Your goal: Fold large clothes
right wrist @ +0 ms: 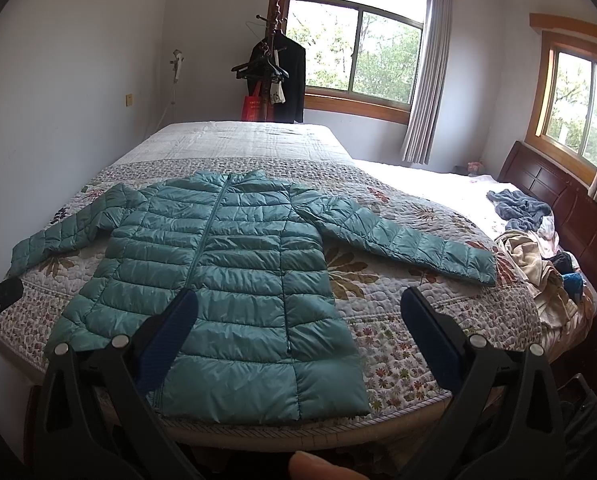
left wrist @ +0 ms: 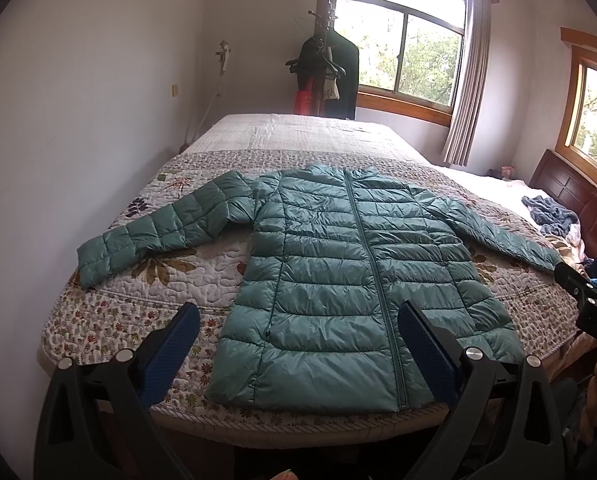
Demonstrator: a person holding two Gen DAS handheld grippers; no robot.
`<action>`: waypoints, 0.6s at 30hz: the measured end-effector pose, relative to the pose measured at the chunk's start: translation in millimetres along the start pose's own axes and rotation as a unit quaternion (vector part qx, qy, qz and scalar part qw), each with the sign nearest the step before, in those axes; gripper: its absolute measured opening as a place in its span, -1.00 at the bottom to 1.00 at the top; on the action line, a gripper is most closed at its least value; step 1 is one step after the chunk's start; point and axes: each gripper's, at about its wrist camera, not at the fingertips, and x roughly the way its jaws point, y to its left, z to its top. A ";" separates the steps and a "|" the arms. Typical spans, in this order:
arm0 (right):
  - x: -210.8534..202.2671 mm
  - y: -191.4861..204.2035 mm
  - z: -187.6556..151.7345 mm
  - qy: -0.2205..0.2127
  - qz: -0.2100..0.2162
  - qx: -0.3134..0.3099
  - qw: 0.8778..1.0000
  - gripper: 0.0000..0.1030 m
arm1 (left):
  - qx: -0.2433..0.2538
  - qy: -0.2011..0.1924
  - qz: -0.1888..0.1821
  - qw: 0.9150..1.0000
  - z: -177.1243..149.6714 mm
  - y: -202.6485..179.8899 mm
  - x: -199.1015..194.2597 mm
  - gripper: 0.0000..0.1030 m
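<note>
So the teal quilted puffer jacket (left wrist: 338,280) is laid flat, zipped, sleeves spread, on the near end of the floral quilted bedspread (left wrist: 146,280). Nothing folded yet. Left gripper (left wrist: 298,356) and right gripper (right wrist: 298,344) both hover near the hem, fingers wide, empty. Next up, I'd guess: grab a sleeve and fold inward.

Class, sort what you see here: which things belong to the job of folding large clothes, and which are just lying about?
Belongs to the job:
teal puffer jacket
left gripper
right gripper

Just lying about:
quilted bedspread
blue cloth
coat rack
red bag
</note>
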 end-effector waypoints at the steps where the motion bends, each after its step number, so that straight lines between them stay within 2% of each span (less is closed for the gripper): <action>1: 2.3 -0.2 0.1 0.001 0.000 0.000 1.000 0.95 | 0.000 0.001 0.001 1.000 -0.1 0.2 0.5 0.93; 18: 5.4 -0.7 -1.6 0.002 -0.001 0.000 1.000 0.95 | -0.001 0.006 0.002 1.000 -0.4 1.7 5.7 0.93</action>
